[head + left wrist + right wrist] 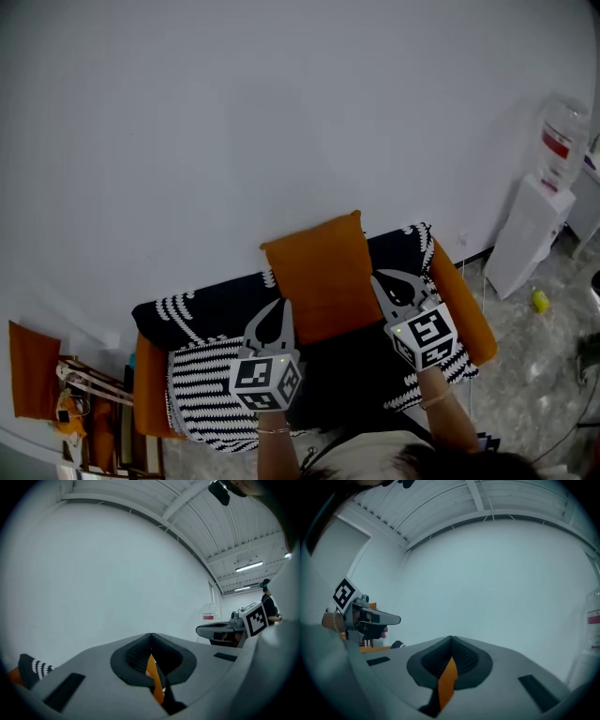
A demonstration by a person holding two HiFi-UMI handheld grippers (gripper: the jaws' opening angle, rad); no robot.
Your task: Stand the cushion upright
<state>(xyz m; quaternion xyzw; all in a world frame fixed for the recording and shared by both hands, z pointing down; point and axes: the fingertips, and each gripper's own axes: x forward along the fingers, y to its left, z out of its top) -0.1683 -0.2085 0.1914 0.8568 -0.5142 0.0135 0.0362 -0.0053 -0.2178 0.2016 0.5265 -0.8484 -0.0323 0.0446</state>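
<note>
An orange cushion stands upright against the white wall, above a sofa draped with a black-and-white patterned throw. My left gripper is shut on the cushion's lower left edge, and my right gripper is shut on its right edge. In the left gripper view a strip of orange cushion fabric is pinched between the closed jaws of the left gripper. The right gripper view shows the same: orange fabric clamped in the right gripper. Both grippers point level toward the wall.
The sofa has orange arms on both sides. A white water dispenser with a bottle stands at the right. At the left are a low shelf and another orange cushion. A marbled floor lies at the right.
</note>
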